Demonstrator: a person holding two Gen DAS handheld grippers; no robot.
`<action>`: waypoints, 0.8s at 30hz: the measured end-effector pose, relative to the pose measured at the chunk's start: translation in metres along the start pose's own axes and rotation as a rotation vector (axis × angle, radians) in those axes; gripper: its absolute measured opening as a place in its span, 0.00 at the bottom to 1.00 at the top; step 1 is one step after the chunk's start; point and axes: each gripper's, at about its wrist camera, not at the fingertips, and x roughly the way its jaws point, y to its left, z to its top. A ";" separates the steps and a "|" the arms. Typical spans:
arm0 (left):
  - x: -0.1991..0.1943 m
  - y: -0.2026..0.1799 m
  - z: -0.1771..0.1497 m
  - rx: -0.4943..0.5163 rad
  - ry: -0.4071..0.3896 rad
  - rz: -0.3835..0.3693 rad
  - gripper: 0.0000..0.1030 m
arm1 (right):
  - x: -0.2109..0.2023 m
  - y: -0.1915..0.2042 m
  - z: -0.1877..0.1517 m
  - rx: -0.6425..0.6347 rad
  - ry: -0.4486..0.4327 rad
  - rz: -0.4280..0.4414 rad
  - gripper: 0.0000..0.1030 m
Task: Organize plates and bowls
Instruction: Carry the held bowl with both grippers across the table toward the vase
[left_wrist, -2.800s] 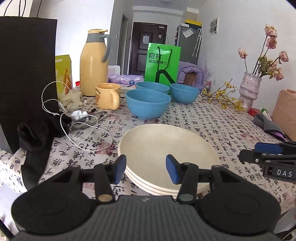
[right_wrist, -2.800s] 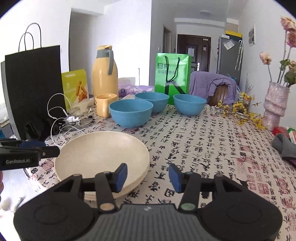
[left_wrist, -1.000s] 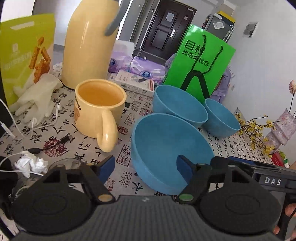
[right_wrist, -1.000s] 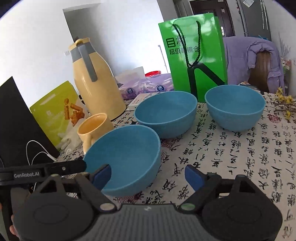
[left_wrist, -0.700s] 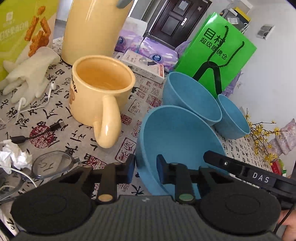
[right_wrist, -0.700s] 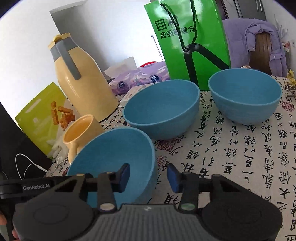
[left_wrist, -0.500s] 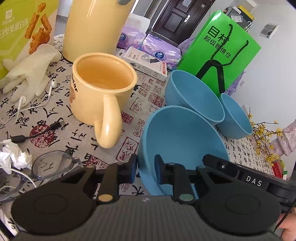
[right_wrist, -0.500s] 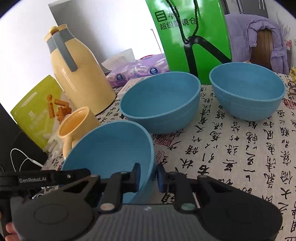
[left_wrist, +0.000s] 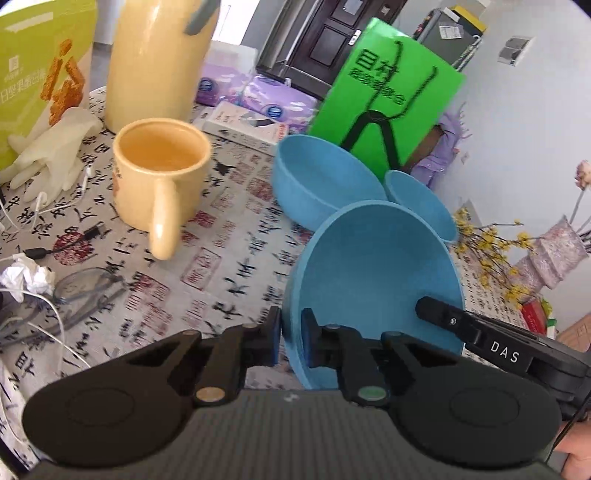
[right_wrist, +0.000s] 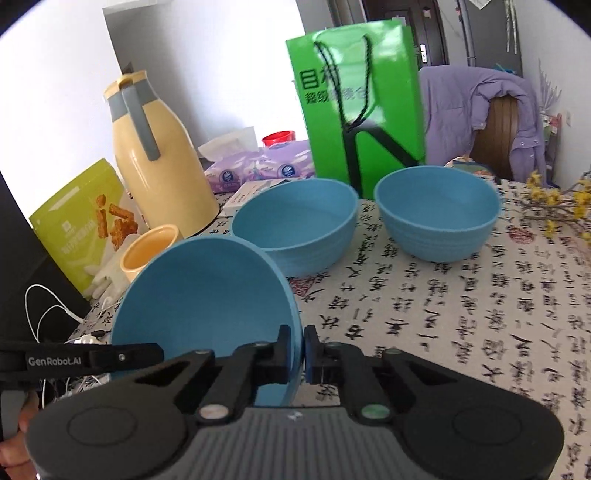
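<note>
A blue bowl (left_wrist: 373, 273) is held tilted above the table by both grippers. My left gripper (left_wrist: 289, 339) is shut on its left rim. My right gripper (right_wrist: 298, 350) is shut on its right rim; the bowl also shows in the right wrist view (right_wrist: 207, 295). Two more blue bowls stand behind: a middle one (right_wrist: 295, 225) (left_wrist: 321, 181) and a far one (right_wrist: 437, 214) (left_wrist: 421, 199). The right gripper's finger (left_wrist: 480, 339) shows in the left wrist view, the left gripper's finger (right_wrist: 92, 360) in the right wrist view. The plates are out of view.
A yellow mug (left_wrist: 159, 177) and a yellow thermos (right_wrist: 155, 155) stand left of the bowls. A green paper bag (right_wrist: 362, 110) stands behind them. Tissue packs (left_wrist: 273, 99), a snack bag (right_wrist: 81, 221), white gloves (left_wrist: 55, 155), cables, glasses (left_wrist: 85, 288) and yellow flowers (left_wrist: 491, 247) lie around.
Both grippers have closed on the near blue bowl's rims and lifted it off the table, tilting it; it has moved right, away from the mug.
</note>
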 end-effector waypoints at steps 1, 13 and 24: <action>-0.002 -0.009 -0.004 0.007 0.001 -0.006 0.11 | -0.009 -0.004 -0.002 0.004 -0.008 -0.006 0.06; -0.016 -0.133 -0.070 0.129 0.041 -0.113 0.11 | -0.134 -0.085 -0.049 0.042 -0.080 -0.145 0.06; -0.023 -0.190 -0.139 0.161 0.108 -0.169 0.11 | -0.213 -0.144 -0.103 0.092 -0.080 -0.217 0.06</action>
